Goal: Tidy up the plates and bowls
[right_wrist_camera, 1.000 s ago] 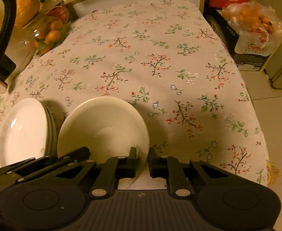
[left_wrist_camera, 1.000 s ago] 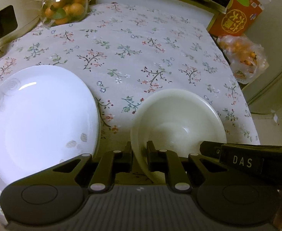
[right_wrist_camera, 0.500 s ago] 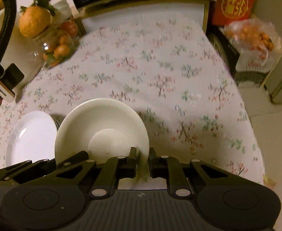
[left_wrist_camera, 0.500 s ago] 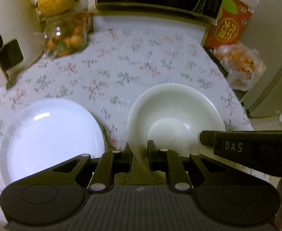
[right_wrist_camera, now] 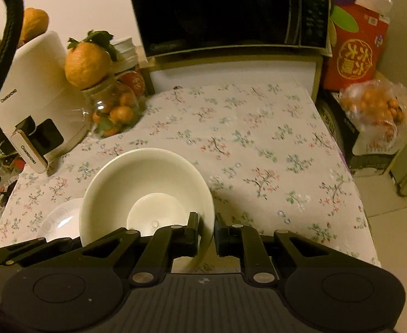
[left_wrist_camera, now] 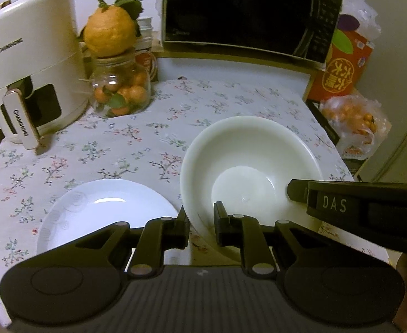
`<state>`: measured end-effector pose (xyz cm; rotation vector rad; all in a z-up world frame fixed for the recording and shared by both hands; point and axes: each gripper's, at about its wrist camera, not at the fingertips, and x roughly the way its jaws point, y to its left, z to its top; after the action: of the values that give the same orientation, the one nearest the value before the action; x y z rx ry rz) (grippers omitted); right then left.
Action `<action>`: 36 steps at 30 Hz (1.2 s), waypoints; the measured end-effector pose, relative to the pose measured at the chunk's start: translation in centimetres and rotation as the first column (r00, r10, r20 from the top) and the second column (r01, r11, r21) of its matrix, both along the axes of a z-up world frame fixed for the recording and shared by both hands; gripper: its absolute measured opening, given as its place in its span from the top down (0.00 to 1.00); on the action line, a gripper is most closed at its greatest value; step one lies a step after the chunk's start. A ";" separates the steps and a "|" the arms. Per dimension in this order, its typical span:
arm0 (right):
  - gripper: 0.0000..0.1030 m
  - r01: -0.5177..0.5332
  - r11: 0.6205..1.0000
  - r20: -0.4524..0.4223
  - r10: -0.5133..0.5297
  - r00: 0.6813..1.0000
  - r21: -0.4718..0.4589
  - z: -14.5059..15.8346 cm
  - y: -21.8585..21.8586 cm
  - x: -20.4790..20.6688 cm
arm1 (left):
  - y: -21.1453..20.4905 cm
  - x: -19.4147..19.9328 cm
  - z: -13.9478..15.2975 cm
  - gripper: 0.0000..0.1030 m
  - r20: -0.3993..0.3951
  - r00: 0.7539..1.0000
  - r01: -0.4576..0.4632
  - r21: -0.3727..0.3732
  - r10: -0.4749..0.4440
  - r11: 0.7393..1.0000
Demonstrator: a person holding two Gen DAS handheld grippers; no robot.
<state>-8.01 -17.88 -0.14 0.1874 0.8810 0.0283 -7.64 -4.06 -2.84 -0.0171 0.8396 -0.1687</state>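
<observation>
A cream white bowl [left_wrist_camera: 247, 149] hangs tilted above the flowered tablecloth, held at its near rim from two sides. My left gripper [left_wrist_camera: 202, 216] is shut on the bowl's left near rim. My right gripper [right_wrist_camera: 204, 222] is shut on the bowl [right_wrist_camera: 147, 177] at its right near rim, and its black finger [left_wrist_camera: 297, 191] reaches over the rim in the left wrist view. A white plate [left_wrist_camera: 100, 208] with faint swirl patterns lies on the cloth to the bowl's left. In the right wrist view the plate [right_wrist_camera: 61, 219] is partly hidden behind the bowl.
At the back left stand a white air fryer [left_wrist_camera: 28, 63] and a glass jar of small oranges [left_wrist_camera: 120, 91] with a large citrus on top. A black microwave [left_wrist_camera: 245, 11] sits behind. A red box [left_wrist_camera: 342, 66] and a bag of oranges [left_wrist_camera: 353, 122] lie beyond the table's right edge.
Both grippers have risen and tipped upward with the bowl in them, bringing the back of the table into view. The plate has stayed on the cloth.
</observation>
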 end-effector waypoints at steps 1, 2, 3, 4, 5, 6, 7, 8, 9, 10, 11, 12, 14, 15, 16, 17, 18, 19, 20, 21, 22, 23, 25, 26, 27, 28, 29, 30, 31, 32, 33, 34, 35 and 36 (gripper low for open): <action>0.89 -0.003 1.000 0.003 0.002 1.000 0.007 0.1 0.2 0.1 | 0.3 0.0 0.1 0.85 0.002 1.000 -0.006 -0.001 0.006 1.000; 0.89 -0.005 1.000 0.006 0.005 1.000 0.013 0.1 0.3 0.1 | 0.5 0.0 0.2 0.85 0.003 1.000 -0.012 -0.003 0.012 1.000; 0.89 -0.008 1.000 0.009 0.008 1.000 0.017 0.1 0.4 0.2 | 0.7 0.0 0.2 0.85 0.004 1.000 -0.019 -0.005 0.019 1.000; 0.89 -0.014 1.000 0.014 0.014 1.000 0.018 0.2 0.7 0.3 | 1.0 0.0 0.3 0.85 0.007 1.000 -0.027 -0.004 0.027 1.000; 0.89 -0.019 1.000 0.017 0.019 1.000 0.018 0.2 0.9 0.4 | 1.3 0.0 0.4 0.85 0.010 0.999 -0.034 -0.001 0.034 0.999; 0.89 -0.025 1.000 0.020 0.025 0.999 0.019 0.3 1.2 0.5 | 1.5 -0.1 0.4 0.85 0.012 0.999 -0.040 0.001 0.040 0.999; 0.89 -0.029 0.999 0.022 0.029 0.999 0.019 0.4 1.6 0.5 | 1.7 -0.1 0.4 0.85 0.014 0.999 -0.046 0.004 0.046 0.999; 0.89 -0.034 0.999 0.023 0.034 0.999 0.021 0.4 1.9 0.6 | 2.0 -0.1 0.4 0.85 0.013 0.999 -0.051 0.005 0.051 0.999; 0.89 -0.038 0.999 0.023 0.037 0.999 0.021 0.4 2.2 0.7 | 2.3 -0.1 0.4 0.85 0.011 0.998 -0.058 0.003 0.058 0.998; 0.89 -0.042 0.999 0.023 0.042 0.999 0.023 0.4 2.5 0.8 | 2.7 -0.1 0.3 0.85 0.009 0.998 -0.065 0.002 0.065 0.998; 0.89 -0.048 0.999 0.022 0.047 0.999 0.024 0.4 2.8 0.9 | 3.0 -0.1 0.3 0.85 0.008 0.997 -0.071 0.001 0.071 0.997; 0.89 -0.054 0.998 0.021 0.053 0.998 0.025 0.4 3.2 1.0 | 3.4 -0.1 0.3 0.85 0.007 0.997 -0.077 0.000 0.077 0.997; 0.89 -0.067 0.997 0.021 0.066 0.998 0.025 0.4 3.9 1.1 | 4.1 -0.2 0.3 0.85 0.005 0.996 -0.090 0.000 0.090 0.996; 0.89 -0.074 0.997 0.022 0.073 0.997 0.024 0.4 4.3 1.2 | 4.4 -0.1 0.3 0.85 0.005 0.995 -0.096 0.001 0.096 0.995; 0.89 -0.083 0.996 0.022 0.082 0.996 0.025 0.3 4.7 1.2 | 4.8 -0.2 0.2 0.85 0.003 0.995 -0.101 0.002 0.101 0.995; 0.89 -0.088 0.996 0.021 0.088 0.996 0.026 0.3 5.1 1.3 | 5.1 -0.2 0.1 0.85 -0.001 0.994 -0.105 0.001 0.105 0.994; 0.89 -0.095 0.995 0.019 0.094 0.995 0.026 0.3 5.4 1.3 | 5.4 -0.2 0.1 0.85 -0.006 0.994 -0.111 0.001 0.111 0.994; 0.89 -0.102 0.995 0.017 0.101 0.995 0.024 0.2 5.8 1.4 | 5.8 -0.1 0.1 0.85 -0.014 0.993 -0.116 -0.001 0.116 0.993; 0.89 -0.109 0.994 0.014 0.109 0.994 0.023 0.1 6.1 1.4 | 6.1 -0.1 0.1 0.85 -0.020 0.992 -0.121 -0.004 0.121 0.993; 0.89 -0.116 0.993 0.010 0.116 0.993 0.023 0.0 6.5 1.5 | 6.5 0.0 0.0 0.85 -0.028 0.992 -0.127 -0.008 0.127 0.992; 0.89 -0.123 0.992 0.007 0.123 0.992 0.023 0.0 6.8 1.6 | 6.9 0.0 0.0 0.85 -0.035 0.990 -0.135 -0.012 0.134 0.991; 0.89 -0.131 0.991 0.004 0.131 0.991 0.023 -0.1 7.2 1.6 | 7.3 0.0 0.0 0.85 -0.039 0.989 -0.141 -0.014 0.140 0.990; 0.89 -0.149 0.989 0.000 0.150 0.989 0.023 -0.2 7.9 1.7 | 7.9 0.1 0.0 0.85 -0.047 0.987 -0.153 -0.016 0.152 0.988; 0.89 -0.157 0.987 -0.002 0.157 0.988 0.022 -0.2 8.2 1.7 | 8.2 0.1 -0.1 0.85 -0.049 0.987 -0.156 -0.014 0.156 0.988; 0.89 -0.164 0.986 -0.004 0.164 0.986 0.020 -0.3 8.5 1.7 | 8.4 0.0 -0.2 0.85 -0.052 0.986 -0.159 -0.013 0.158 0.987; 0.89 -0.168 0.986 -0.006 0.168 0.986 0.020 -0.3 8.7 1.7 | 8.5 0.0 -0.3 0.85 -0.057 0.985 -0.162 -0.011 0.161 0.987; 0.89 -0.173 0.985 -0.010 0.173 0.985 0.018 -0.4 9.0 1.8 | 8.6 -0.1 -0.4 0.85 -0.062 0.985 -0.164 -0.012 0.163 0.986; 0.89 -0.176 0.984 -0.014 0.177 0.984 0.017 -0.5 9.3 1.9 | 8.8 -0.1 -0.5 0.85 -0.067 0.984 -0.167 -0.013 0.166 0.986; 0.89 -0.179 0.984 -0.018 0.179 0.984 0.016 -0.5 9.5 2.0 | 8.9 -0.1 -0.5 0.85 -0.070 0.983 -0.169 -0.015 0.168 0.985; 0.89 -0.182 0.983 -0.020 0.182 0.983 0.015 -0.6 9.6 2.0 | 9.1 -0.2 -0.6 0.85 -0.073 0.983 -0.172 -0.017 0.171 0.985; 0.89 -0.185 0.983 -0.023 0.185 0.982 0.015 -0.6 9.8 2.0 | 9.2 -0.2 -0.6 0.85 -0.076 0.982 -0.175 -0.018 0.173 0.984; 0.89 -0.187 0.982 -0.024 0.188 0.982 0.015 -0.7 9.9 2.0 | 9.4 -0.2 -0.6 0.85 -0.079 0.981 -0.179 -0.020 0.177 0.984; 0.89 -0.191 0.981 -0.026 0.191 0.981 0.015 -0.7 10.1 2.0 | 9.5 -0.2 -0.7 0.85 -0.082 0.980 -0.182 -0.021 0.180 0.983; 0.89 -0.195 0.981 -0.027 0.195 0.980 0.016 -0.7 10.2 2.1 | 9.6 -0.2 -0.7 0.85 -0.084 0.980 -0.185 -0.021 0.182 0.983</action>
<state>-5.93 -7.64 -0.87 0.1130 0.9255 0.2145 -7.88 5.52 -3.58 -0.1288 0.9125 -0.0061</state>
